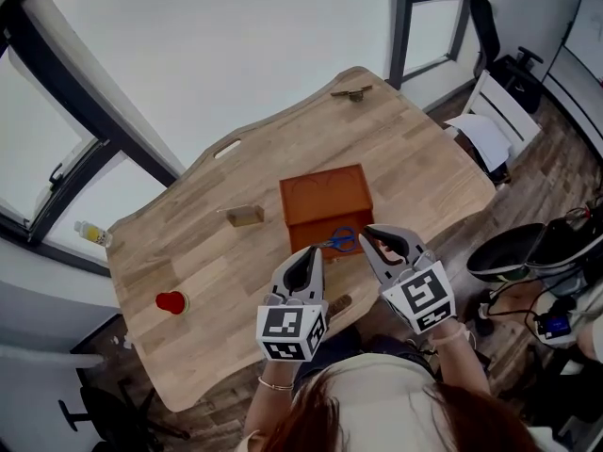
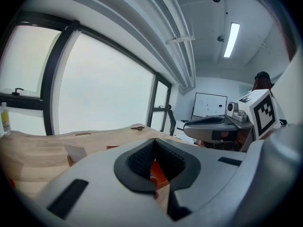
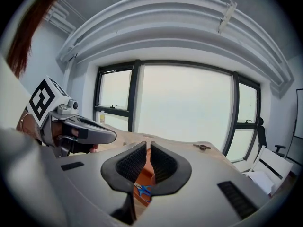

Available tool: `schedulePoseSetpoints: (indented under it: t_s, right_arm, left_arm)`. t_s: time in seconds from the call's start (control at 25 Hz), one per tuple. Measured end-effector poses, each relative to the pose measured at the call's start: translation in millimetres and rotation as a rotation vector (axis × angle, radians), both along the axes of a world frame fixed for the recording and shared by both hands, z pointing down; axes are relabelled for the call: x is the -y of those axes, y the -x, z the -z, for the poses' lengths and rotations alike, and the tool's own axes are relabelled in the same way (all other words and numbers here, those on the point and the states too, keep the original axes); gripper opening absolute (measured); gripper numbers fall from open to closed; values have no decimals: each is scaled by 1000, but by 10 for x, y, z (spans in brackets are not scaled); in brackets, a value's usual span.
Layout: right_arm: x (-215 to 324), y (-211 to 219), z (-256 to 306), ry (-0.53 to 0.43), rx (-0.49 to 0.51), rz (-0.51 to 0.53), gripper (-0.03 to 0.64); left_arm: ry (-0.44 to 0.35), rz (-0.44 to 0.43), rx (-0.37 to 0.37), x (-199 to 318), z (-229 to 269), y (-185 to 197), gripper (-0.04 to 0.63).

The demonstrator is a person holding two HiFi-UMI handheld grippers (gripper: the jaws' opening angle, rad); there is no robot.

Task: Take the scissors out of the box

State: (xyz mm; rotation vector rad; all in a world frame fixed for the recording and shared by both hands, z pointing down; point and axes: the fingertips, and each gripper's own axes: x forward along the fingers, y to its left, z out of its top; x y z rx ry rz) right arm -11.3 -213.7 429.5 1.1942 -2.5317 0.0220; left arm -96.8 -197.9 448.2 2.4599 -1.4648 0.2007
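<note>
A wooden table (image 1: 188, 243) is being looked down on from above, and an orange-brown box (image 1: 325, 196) is being carried near its middle. The box is being shown as a flat orange top over a front wall, and its inside is not being shown clearly in any view. The blue-handled scissors (image 1: 341, 241) are being seen at the box's near side, low against that front wall. Whether they are lying in an open part of the box or on the table just before it cannot be told. The left gripper (image 1: 314, 250) is being held over the table's near edge, just left of the scissors, and is being pointed toward the box's near-left corner. Its jaws are being kept closed, pad against pad at the tips, with nothing gripped. The right gripper (image 1: 369, 234) is being held just right of the scissors, by the box's near-right corner. Its jaws are being kept a narrow slit apart; the orange box and the blue handles are being seen through that slit, and the pads are pressing on nothing. A small wooden block (image 1: 245, 216) is being carried just left of the box, a red round object (image 1: 171, 301) toward the table's left edge, a pale flat piece (image 1: 227, 148) by the far edge, and a small dark item (image 1: 352, 92) at the far corner.
</note>
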Motion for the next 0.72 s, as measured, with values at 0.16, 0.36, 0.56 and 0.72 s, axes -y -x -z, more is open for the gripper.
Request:
schedulePoseSetpoints:
  t_s: [0.16,0.36,0.56,0.72]
  right_arm:
    - [57,111,-115,36,-21,-1,57]
    - [103,203,-260,67,-62,34,64]
    - [146,248,-463,115,-104,103,74]
    - [197,270,-639,157,-149,177,80]
  left_arm:
    - [19,-19,-17,134,-85,31,18]
    - [42,-29,-39,273,-182,25,18]
    - [50,-10,-57,393,-190,10,18]
    - [54,28,-67,477,-191,17,18]
